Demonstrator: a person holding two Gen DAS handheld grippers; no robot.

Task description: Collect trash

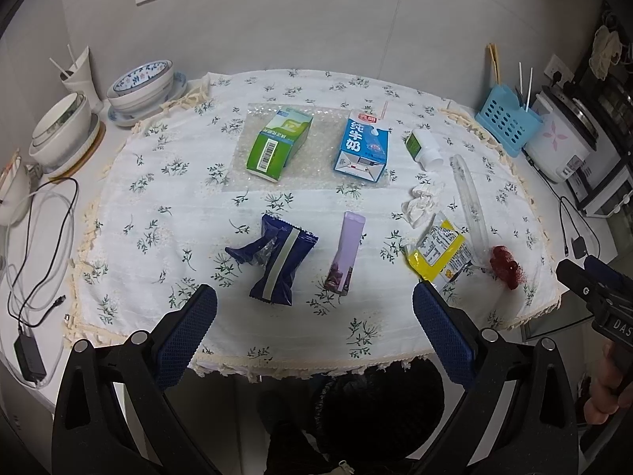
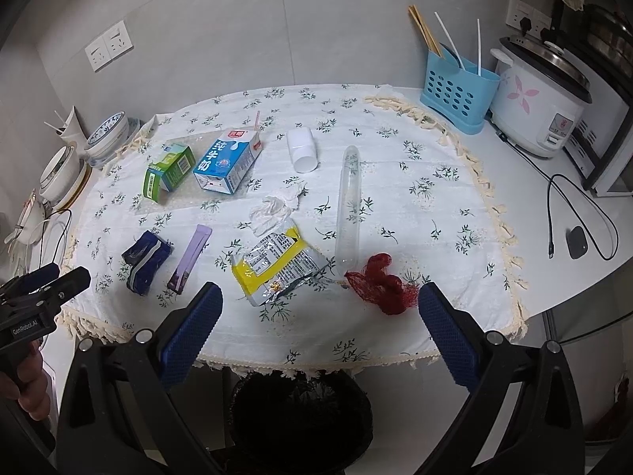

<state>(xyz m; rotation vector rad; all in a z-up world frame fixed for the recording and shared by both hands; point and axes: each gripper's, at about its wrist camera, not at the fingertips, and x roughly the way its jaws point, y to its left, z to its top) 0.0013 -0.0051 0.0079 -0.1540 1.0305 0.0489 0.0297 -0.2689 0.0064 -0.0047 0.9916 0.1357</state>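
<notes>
Both wrist cameras sit off the near edge of the table [image 1: 514, 166], above a black bin [image 2: 300, 419], and look forward and down between spread fingers across the flowered cloth [image 1: 190, 198]. The left view faces the left-centre; the right view faces right of centre. Both share the whole litter spread, from green carton [image 1: 279, 140] to red net [image 2: 381, 287]. Each catches the other gripper at its side edge.
</notes>
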